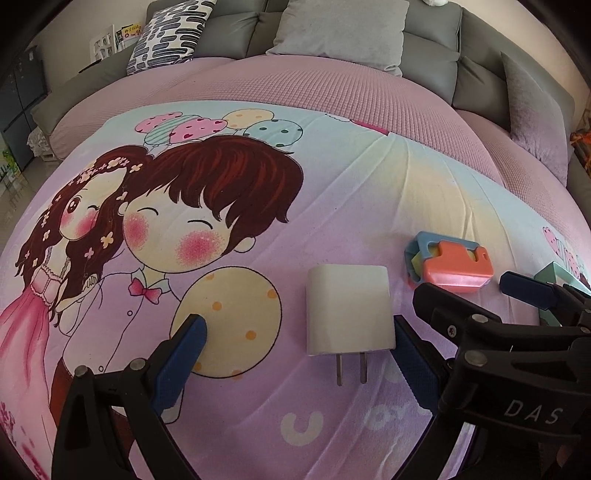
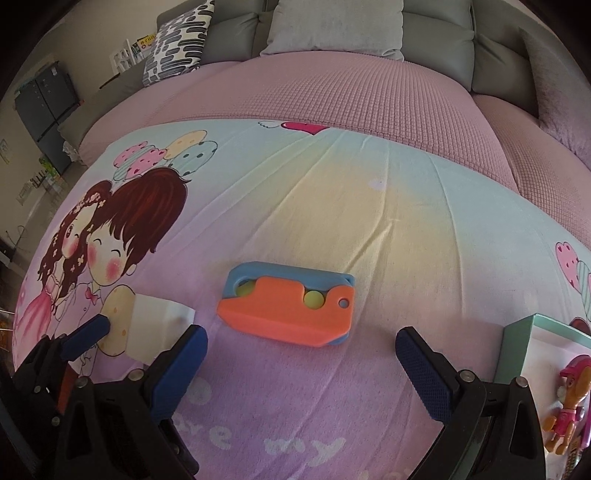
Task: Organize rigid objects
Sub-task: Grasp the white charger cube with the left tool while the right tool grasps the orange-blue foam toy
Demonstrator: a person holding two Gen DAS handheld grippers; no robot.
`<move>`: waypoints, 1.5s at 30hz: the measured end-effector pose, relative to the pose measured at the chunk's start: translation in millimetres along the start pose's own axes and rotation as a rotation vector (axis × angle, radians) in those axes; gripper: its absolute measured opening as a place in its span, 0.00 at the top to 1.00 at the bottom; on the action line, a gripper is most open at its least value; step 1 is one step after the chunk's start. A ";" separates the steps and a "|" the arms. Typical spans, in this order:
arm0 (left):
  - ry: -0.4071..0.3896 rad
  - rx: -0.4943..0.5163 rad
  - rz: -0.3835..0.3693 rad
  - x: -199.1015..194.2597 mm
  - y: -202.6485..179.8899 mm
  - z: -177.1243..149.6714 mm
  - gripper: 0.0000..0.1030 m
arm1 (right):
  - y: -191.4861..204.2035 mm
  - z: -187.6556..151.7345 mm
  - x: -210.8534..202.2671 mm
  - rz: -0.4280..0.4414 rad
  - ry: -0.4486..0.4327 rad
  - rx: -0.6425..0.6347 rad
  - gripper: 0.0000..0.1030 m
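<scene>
A white plug adapter [image 1: 349, 310] lies flat on the cartoon-printed sheet, its two prongs pointing toward me. My left gripper [image 1: 295, 345] is open, its blue pads on either side of the adapter, not touching it. An orange and blue toy knife [image 2: 291, 308] lies on the sheet just ahead of my right gripper [image 2: 301, 352], which is open and empty. The toy knife [image 1: 448, 264] also shows in the left wrist view, right of the adapter, with the right gripper [image 1: 476, 288] beside it. The adapter [image 2: 159, 328] and left gripper [image 2: 149, 330] show at the lower left of the right wrist view.
A mint-green box [image 2: 535, 347] holding a pink toy figure [image 2: 569, 406] stands at the right edge. A pink waffle blanket [image 2: 351, 96] covers the far part of the surface. Grey cushions [image 1: 340, 29] and a patterned pillow [image 1: 170, 33] lie behind.
</scene>
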State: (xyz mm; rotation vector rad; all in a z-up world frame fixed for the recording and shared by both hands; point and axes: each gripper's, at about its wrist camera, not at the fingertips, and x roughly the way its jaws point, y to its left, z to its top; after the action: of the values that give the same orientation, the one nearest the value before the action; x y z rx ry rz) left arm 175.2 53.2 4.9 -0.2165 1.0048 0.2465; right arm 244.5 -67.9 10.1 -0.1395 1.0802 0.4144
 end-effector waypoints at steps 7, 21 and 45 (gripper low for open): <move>0.000 -0.037 0.044 -2.0 13.9 1.3 0.05 | 3.8 3.0 7.0 -0.002 -0.007 -0.004 0.00; -0.002 -0.028 0.004 -4.8 9.3 1.5 0.22 | 9.6 8.3 12.1 -0.030 -0.034 -0.027 0.13; -0.014 0.034 -0.062 -8.3 -7.8 3.3 0.57 | 5.5 1.7 1.2 -0.023 -0.048 0.013 0.27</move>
State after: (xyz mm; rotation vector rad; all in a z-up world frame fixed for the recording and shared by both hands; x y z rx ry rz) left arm 175.9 45.8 14.2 -0.2144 0.9859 0.1742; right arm 244.3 -62.1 10.3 -0.1297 1.0330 0.3882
